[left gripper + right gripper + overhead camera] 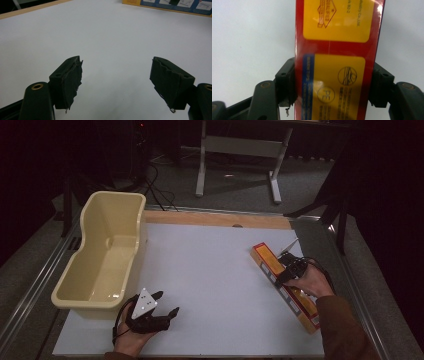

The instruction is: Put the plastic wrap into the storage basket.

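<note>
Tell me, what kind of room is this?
Probably a lab or workshop: a white work table, cables trailing over the grey floor, a metal-legged bench behind, and hand-held grippers with cameras.

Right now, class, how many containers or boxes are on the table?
2. A cream plastic tub stands at the table's left edge; a long red and yellow box lies at the right, clamped between the right gripper jaws.

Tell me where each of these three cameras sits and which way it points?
High view: above the person's side, looking down on the white table, cream tub, both forearms.
Left gripper view: rides the open left gripper, facing bare table.
Right gripper view: rides the right gripper, jaws clamping the long red-and-yellow box.
All views share that box.
</note>
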`<control>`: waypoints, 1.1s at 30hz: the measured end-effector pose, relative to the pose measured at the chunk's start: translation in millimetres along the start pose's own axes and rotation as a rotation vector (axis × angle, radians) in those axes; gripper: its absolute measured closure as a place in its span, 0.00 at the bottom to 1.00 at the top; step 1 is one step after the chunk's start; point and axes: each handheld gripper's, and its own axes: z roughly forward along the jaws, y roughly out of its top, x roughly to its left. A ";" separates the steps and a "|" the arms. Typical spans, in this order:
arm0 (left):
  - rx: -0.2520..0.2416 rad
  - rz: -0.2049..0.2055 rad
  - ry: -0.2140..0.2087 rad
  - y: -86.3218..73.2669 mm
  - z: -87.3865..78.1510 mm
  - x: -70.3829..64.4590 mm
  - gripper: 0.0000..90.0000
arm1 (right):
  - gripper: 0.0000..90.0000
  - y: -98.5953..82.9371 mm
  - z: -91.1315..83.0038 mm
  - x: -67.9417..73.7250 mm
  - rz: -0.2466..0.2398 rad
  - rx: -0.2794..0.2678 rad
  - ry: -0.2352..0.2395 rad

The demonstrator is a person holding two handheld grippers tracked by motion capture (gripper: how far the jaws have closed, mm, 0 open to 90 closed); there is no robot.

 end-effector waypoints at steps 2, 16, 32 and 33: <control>-0.001 -0.003 0.000 0.0 0.0 0.2 0.28 | 0.37 1.2 3.1 -1.6 0.001 0.005 0.011; -0.004 -0.008 -0.002 -0.1 0.0 1.3 0.28 | 0.44 8.0 4.2 -0.8 0.147 0.053 0.081; -0.005 -0.008 -0.001 0.0 0.3 1.2 0.28 | 0.44 7.7 -11.4 27.4 0.202 -0.094 0.418; -0.005 -0.008 -0.001 0.0 0.3 1.2 0.28 | 0.44 8.3 -13.5 31.4 0.196 -0.106 0.432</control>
